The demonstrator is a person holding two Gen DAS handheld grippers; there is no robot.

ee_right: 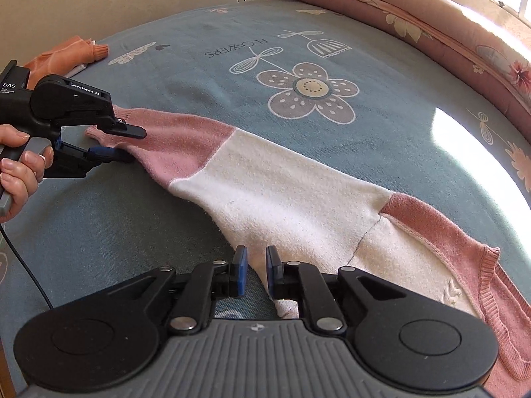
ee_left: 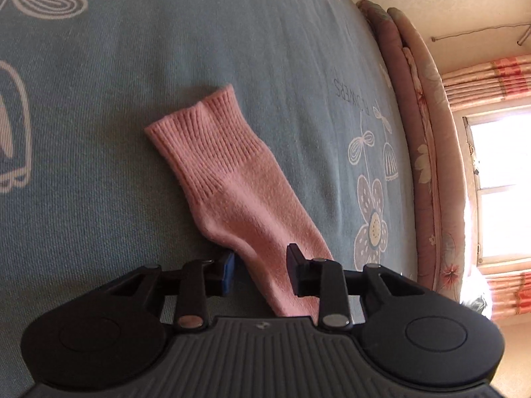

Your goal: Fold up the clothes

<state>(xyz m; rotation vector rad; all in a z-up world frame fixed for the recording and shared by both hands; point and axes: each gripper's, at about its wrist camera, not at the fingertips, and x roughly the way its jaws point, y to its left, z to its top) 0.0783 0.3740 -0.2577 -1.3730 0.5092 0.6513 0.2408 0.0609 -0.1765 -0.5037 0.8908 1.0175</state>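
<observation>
A pink-and-white sweater (ee_right: 298,205) is seen spread on the blue bedsheet (ee_right: 205,26), one sleeve (ee_left: 232,179) stretched out long, cuff (ee_left: 195,122) ahead of the left jaws. No fold is visible in sleeve or body as far as the views reach; the rest of the body runs out of frame to the right.

Left gripper (ee_left: 262,265): jaws wide apart, sleeve cloth lying betw. them and passing under the right finger; nothing is clamped. In the right wrist view the same gripper (ee_right: 129,146) is seen w/ one finger above and one below the sleeve edge near the cuff, gap open, held by a hand (ee_right: 20,165).

Right gripper (ee_right: 255,265): jaws part-open, narrow gap, the white underarm edge just ahead of and betw. the pads; a grip can't be confirmed, prob. none.

Judged: sweater laid flat, sleeve not folded in; both grippers placed for a pinch. Sleeve and body folds appear left. An orange garment (ee_right: 66,53) lies far beyond the left jaws, state unclear.
</observation>
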